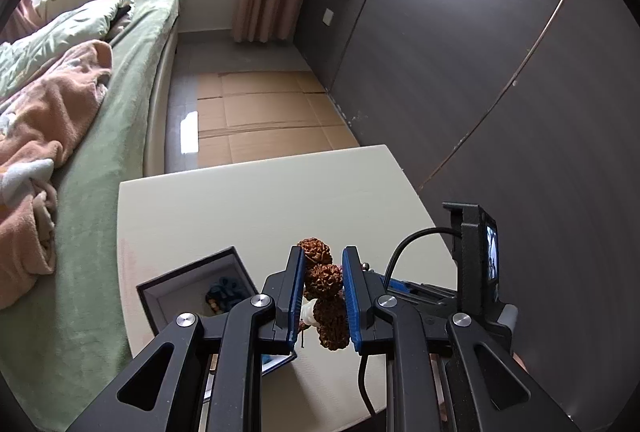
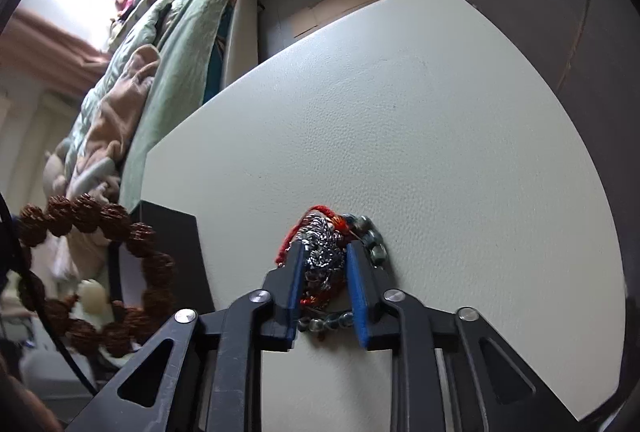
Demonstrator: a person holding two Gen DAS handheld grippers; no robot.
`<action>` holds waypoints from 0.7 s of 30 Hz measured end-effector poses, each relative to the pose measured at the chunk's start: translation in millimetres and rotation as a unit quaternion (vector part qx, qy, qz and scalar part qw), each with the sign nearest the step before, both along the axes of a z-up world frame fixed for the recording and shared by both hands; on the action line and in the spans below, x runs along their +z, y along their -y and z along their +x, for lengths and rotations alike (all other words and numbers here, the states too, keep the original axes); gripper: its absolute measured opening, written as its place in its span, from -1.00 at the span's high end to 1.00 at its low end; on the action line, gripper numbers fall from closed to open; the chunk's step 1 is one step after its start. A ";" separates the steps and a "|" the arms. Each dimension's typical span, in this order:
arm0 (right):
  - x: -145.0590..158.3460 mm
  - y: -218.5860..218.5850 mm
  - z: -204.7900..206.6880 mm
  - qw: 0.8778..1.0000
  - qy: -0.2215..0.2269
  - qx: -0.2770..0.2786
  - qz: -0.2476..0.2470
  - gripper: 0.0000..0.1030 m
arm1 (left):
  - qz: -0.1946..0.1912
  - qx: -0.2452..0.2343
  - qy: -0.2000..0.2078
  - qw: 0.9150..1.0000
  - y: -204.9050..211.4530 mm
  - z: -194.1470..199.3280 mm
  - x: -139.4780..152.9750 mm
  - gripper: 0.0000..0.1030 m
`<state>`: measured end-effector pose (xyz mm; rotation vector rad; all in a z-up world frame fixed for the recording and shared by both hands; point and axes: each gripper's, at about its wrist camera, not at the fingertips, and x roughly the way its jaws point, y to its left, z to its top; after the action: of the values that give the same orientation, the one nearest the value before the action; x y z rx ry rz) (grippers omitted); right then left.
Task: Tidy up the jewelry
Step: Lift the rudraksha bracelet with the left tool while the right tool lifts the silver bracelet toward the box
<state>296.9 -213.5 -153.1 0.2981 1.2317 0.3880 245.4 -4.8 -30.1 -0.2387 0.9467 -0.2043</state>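
Observation:
My left gripper (image 1: 322, 260) is shut on a bracelet of large knobbly brown beads (image 1: 322, 280) with a white bead and holds it above the table. The same bracelet (image 2: 86, 216) hangs as a ring at the left of the right wrist view. An open dark jewelry box (image 1: 192, 282) with blue beads inside sits on the table left of the left gripper. My right gripper (image 2: 323, 250) is down on the table, closed around a tangle of silver chain (image 2: 322, 256), red cord and grey-blue beads (image 2: 372, 236).
The cream table (image 2: 420, 111) ends at a dark wall panel (image 1: 500, 51) on the right. A bed with green sheets (image 1: 120, 103) and a pink blanket stands to the left. Flattened cardboard (image 1: 264, 111) lies on the floor beyond the table.

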 end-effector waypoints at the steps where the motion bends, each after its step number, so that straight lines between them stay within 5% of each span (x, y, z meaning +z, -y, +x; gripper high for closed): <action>1: 0.8 -1.5 0.0 1.000 0.003 0.003 -0.006 0.60 | 0.001 0.002 0.001 1.000 -1.9 -0.4 0.4 0.62; 6: 3.8 -3.9 -0.2 1.000 0.012 0.012 -0.020 0.72 | -0.002 0.010 -0.002 1.000 -9.1 -1.8 -0.8 0.62; 7: 5.5 -4.1 -1.0 1.000 0.015 0.012 -0.024 0.89 | -0.004 0.011 -0.001 1.000 -10.2 -2.3 -1.0 0.62; 21: 71.6 13.6 -29.0 0.993 0.107 0.008 0.049 0.89 | -0.016 0.027 0.009 0.999 -37.8 -19.0 9.0 0.62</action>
<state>267.9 -227.1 -81.5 0.3214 1.0070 0.4828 226.4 33.0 -21.1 -0.2913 0.9181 -0.1712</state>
